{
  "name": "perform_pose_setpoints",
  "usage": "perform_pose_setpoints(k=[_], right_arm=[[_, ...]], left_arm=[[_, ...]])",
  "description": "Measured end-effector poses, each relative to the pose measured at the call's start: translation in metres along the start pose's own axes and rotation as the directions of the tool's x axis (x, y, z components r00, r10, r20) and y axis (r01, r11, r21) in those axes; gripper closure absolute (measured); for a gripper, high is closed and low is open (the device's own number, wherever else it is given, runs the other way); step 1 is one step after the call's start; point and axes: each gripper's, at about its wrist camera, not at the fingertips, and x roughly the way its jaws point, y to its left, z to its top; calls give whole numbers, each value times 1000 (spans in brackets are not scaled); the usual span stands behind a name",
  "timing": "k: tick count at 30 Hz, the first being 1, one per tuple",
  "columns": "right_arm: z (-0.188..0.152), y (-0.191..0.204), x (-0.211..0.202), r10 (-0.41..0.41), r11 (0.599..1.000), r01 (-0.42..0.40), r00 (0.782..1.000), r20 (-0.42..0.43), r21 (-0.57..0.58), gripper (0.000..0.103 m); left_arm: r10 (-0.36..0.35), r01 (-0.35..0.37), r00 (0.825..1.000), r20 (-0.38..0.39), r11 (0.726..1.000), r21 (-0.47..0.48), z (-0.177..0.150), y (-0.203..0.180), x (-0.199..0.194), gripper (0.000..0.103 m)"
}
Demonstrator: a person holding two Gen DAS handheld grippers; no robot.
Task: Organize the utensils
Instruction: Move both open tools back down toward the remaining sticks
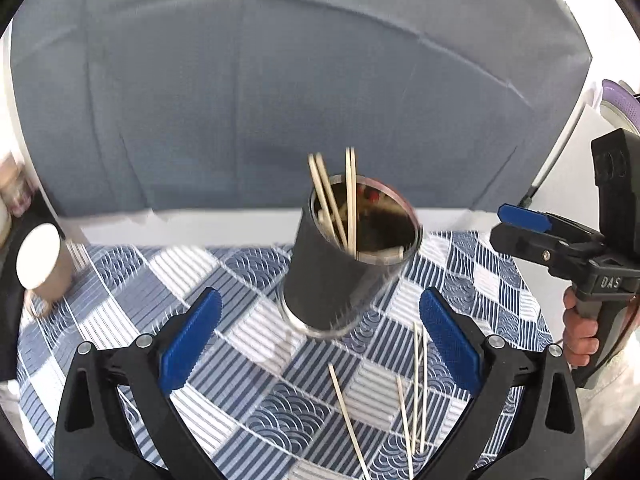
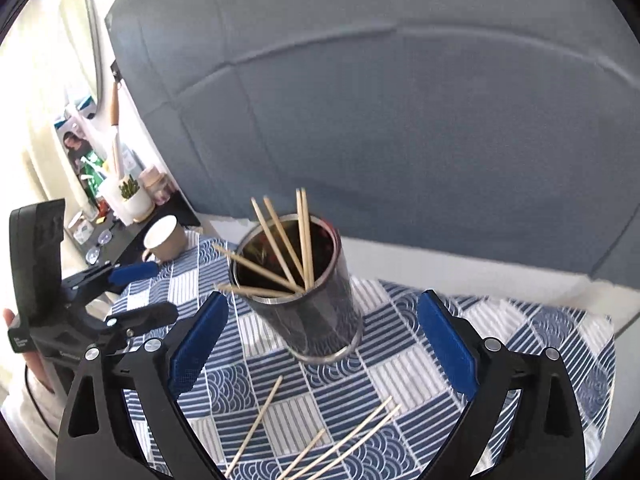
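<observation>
A dark metal cup [image 1: 340, 276] stands on the blue checked tablecloth [image 1: 248, 392] with several wooden chopsticks [image 1: 350, 200] upright in it; it also shows in the right wrist view [image 2: 316, 312]. Several loose chopsticks [image 1: 416, 392] lie on the cloth in front of the cup, also seen in the right wrist view [image 2: 340, 440]. My left gripper [image 1: 320, 344] is open and empty, just short of the cup. My right gripper [image 2: 320, 344] is open and empty, above the loose chopsticks and facing the cup. It also shows at the right of the left wrist view [image 1: 520, 220].
A paper cup [image 1: 44, 264] stands at the cloth's far left [image 2: 166, 240]. A grey padded headboard [image 1: 300, 80] rises behind the table. A dark shelf with a plant pot [image 2: 134, 198] and small items is at the far left.
</observation>
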Motion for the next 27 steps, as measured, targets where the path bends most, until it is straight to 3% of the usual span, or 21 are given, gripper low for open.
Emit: perform_pose_setpoints(k=[5,12,23,27], right_arm=[[-30,-8,16,-11,999,14,998,-55,47,12],[-81,-18,44,-69,995,80,984,-167,60,12],[-139,-42,75,-178,976,210,930,-320,65,12],[-151,-44,81,-205,970,237,912,-355,50,12]], left_arm=[[6,-7,998,-63,1000,-22,-30,-1,15,6],[24,-22,986,-164,1000,18,-71,-13,37,6],[54,-54,955,-293,999,9,-114,-18,68,6],[111,-114,933,-341,993,11,-123,-15,80,6]])
